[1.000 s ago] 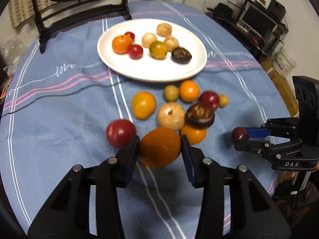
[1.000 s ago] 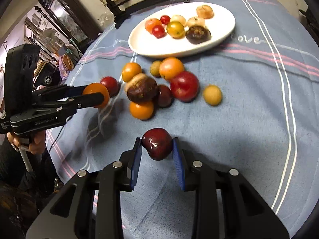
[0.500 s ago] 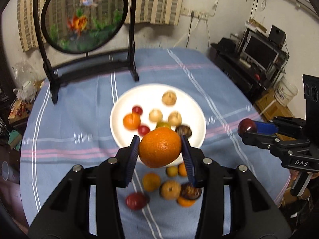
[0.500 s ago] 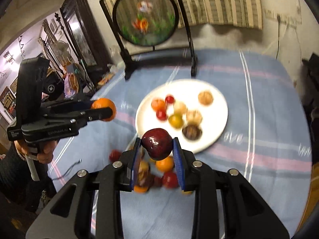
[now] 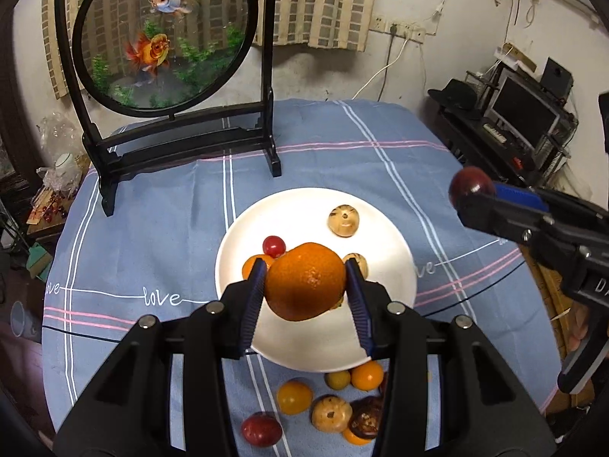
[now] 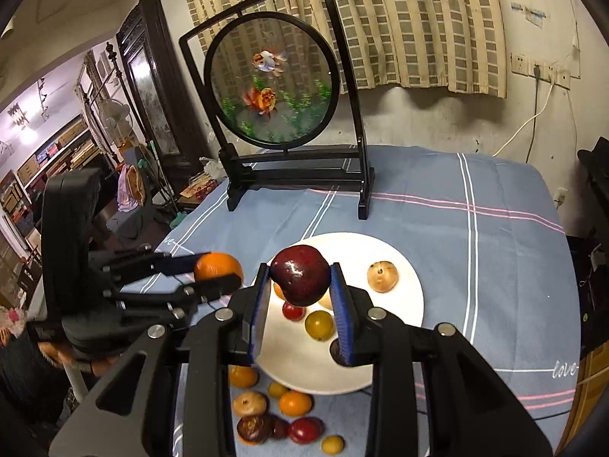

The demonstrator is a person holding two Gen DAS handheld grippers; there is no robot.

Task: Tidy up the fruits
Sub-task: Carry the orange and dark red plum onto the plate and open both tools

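Blue tablecloth (image 5: 152, 228): the word "love" in white script is embroidered along a white line left of the white plate (image 5: 396, 251), again at the cloth's left edge, and once right of the plate.

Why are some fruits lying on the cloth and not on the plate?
A cluster of loose fruits sits on the blue tablecloth just off the white plate, not yet sorted. Nothing looks spilled or broken; each gripper carries one fruit above the plate.
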